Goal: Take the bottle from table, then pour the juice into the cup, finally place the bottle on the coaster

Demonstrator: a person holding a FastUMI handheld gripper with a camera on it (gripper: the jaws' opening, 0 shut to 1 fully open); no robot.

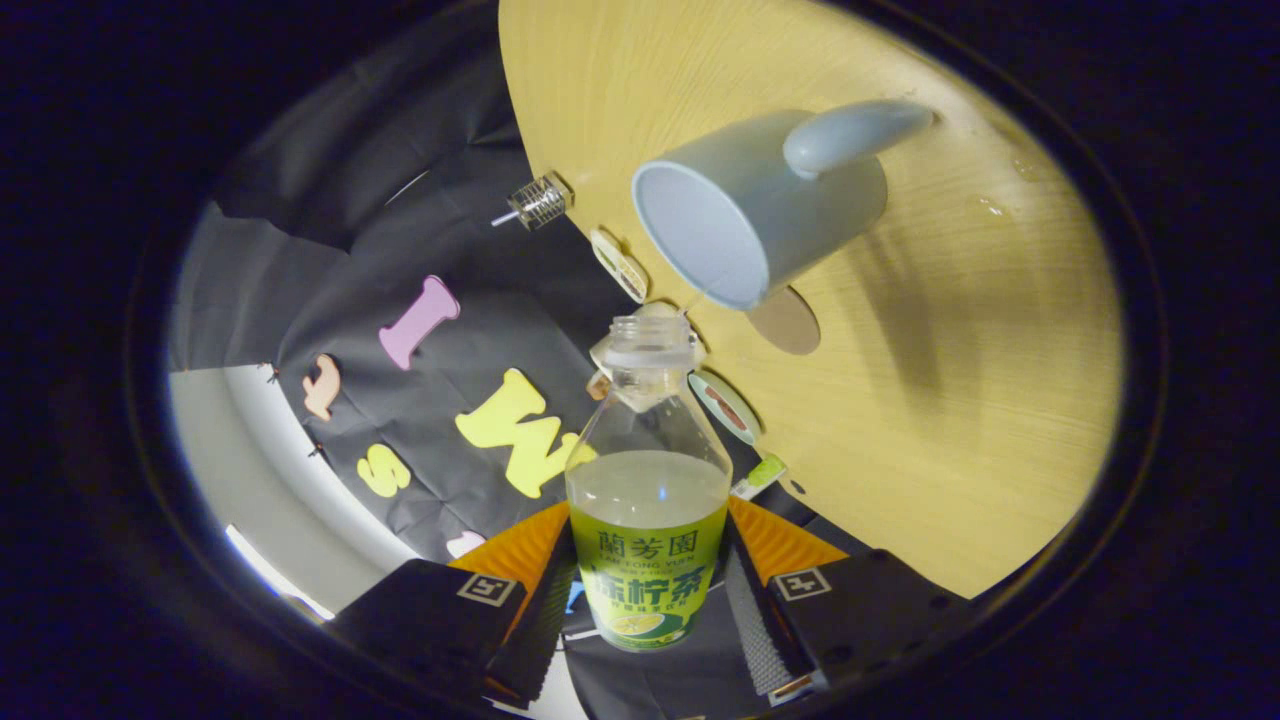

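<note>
Bottle [648,480] of pale juice with green label, uncapped, clamped between both gripper [648,590] fingers, neck tipped toward pale blue cup [745,215] just beyond, thin stream at cup rim, round brown coaster [785,322] beside cup on wooden table [980,400].

Tongs [648,590] clamped on bottle [648,500], one finger each side of the labelled body; both press on it. Bottle uncapped, approx. half full of pale liquid, neck aimed toward cup [760,205]. View is rolled, so tabletop [950,400] appears tilted. Cup pale blue w/ handle, mouth facing the bottle neck, apart from it. Round coaster [785,322] just beside cup base. Small wire item [541,201] at tabletop edge; type cannot be told.
</note>
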